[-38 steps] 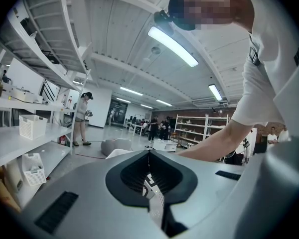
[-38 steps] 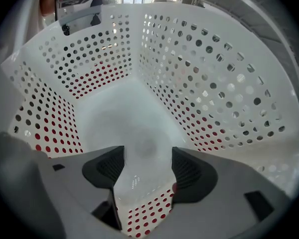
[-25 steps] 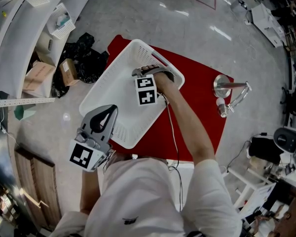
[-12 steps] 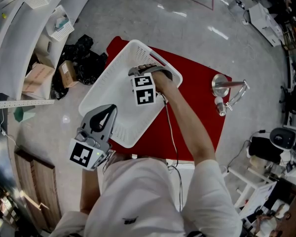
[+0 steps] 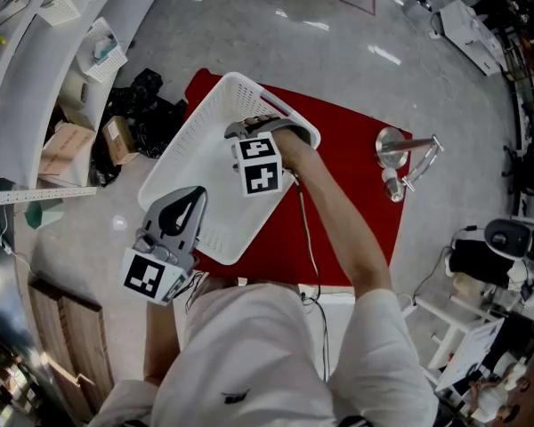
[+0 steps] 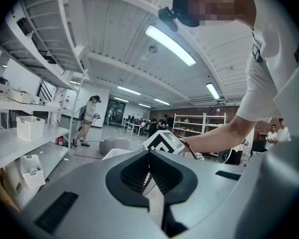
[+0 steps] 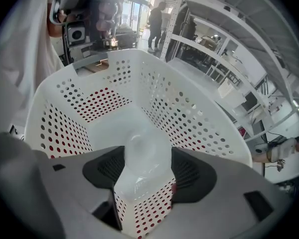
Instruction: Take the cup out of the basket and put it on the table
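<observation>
A white perforated basket (image 5: 191, 154) sits on a red-covered table (image 5: 356, 194). My right gripper (image 5: 249, 126) points steeply down inside the basket's far end. In the right gripper view the right gripper (image 7: 142, 172) is shut on a translucent plastic cup (image 7: 139, 156), both pads pressing its sides, with the basket (image 7: 194, 121) walls and floor below it. The cup is hidden in the head view. My left gripper (image 5: 196, 194) hovers at the basket's near-left corner, holding nothing. In its own view the left gripper (image 6: 149, 152) has its tips together.
A metal stand with a round base (image 5: 399, 152) is at the red table's right edge. Black bags (image 5: 147, 105) and cardboard boxes (image 5: 116, 136) lie on the floor to the left, beside white shelving (image 5: 36, 60). People stand far off in the hall.
My right gripper has risen a little inside the basket with the cup in it. The left gripper has stayed where it was.
</observation>
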